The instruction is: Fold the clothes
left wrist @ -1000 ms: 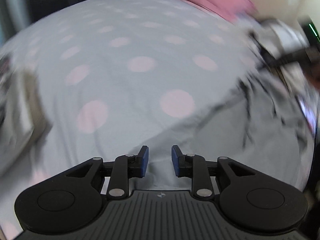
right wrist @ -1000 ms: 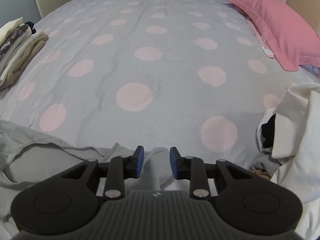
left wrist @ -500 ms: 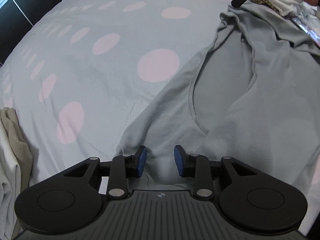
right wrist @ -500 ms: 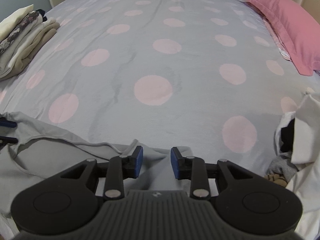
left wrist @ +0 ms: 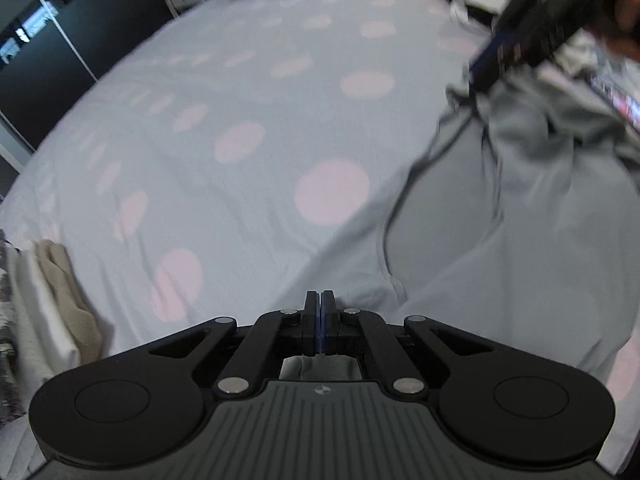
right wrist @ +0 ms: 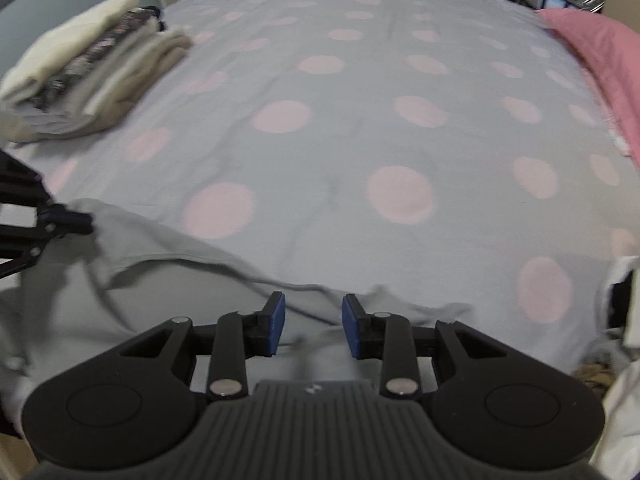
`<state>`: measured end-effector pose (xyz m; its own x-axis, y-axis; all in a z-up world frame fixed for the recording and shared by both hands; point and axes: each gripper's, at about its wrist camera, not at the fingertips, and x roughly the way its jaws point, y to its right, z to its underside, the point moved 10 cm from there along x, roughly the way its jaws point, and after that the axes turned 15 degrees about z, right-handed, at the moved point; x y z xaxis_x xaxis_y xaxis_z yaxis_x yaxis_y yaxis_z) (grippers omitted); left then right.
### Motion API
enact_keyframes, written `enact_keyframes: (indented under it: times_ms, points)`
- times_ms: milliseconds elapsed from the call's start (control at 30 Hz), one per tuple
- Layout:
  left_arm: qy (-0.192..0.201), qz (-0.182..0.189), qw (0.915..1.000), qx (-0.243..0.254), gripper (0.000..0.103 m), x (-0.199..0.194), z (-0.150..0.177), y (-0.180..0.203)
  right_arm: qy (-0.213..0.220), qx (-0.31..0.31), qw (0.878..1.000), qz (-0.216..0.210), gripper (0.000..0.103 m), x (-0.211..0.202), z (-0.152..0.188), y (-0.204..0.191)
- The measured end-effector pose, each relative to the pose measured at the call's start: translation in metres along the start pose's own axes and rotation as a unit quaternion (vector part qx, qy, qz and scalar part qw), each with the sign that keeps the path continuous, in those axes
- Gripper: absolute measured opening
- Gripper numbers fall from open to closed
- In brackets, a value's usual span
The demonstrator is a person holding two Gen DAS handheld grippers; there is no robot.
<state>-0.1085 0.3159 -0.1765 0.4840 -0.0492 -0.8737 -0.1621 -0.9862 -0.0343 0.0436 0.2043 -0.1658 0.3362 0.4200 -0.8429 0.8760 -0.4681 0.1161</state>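
A grey garment (left wrist: pixel 500 248) lies spread on the polka-dot bed; it also shows in the right wrist view (right wrist: pixel 132 292). My left gripper (left wrist: pixel 321 300) is shut on a corner of it, with cloth visible behind the pads. In the right wrist view the left gripper (right wrist: pixel 68 222) appears at the garment's left edge. My right gripper (right wrist: pixel 313 320) is open just above the garment's near edge, cloth between and under its fingers. In the left wrist view the right gripper (left wrist: pixel 492 68) sits at the garment's far end.
A stack of folded clothes (right wrist: pixel 88 68) sits at the bed's left side, also in the left wrist view (left wrist: pixel 44 308). A pink pillow (right wrist: pixel 600 56) lies at the right. A pile of unfolded white and dark clothes (right wrist: pixel 624 320) is at the right edge.
My left gripper has shut on the garment's corner. My right gripper stays open and has shifted forward over the garment's edge. Both views moved, with motion blur.
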Motion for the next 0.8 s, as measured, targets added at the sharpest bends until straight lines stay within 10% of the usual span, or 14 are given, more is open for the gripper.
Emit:
enact_keyframes:
  times_ms: [400,800]
  points:
    - [0.063,0.001,0.9979,-0.016,0.0,-0.053,-0.021,0.018,0.112,-0.127,0.98,-0.106,0.045,-0.056,-0.017,-0.121]
    - [0.125,0.046,0.9904,-0.037,0.0,-0.082,-0.038,0.025,0.139,-0.167,0.972,-0.089,0.028,-0.058,-0.022,-0.15]
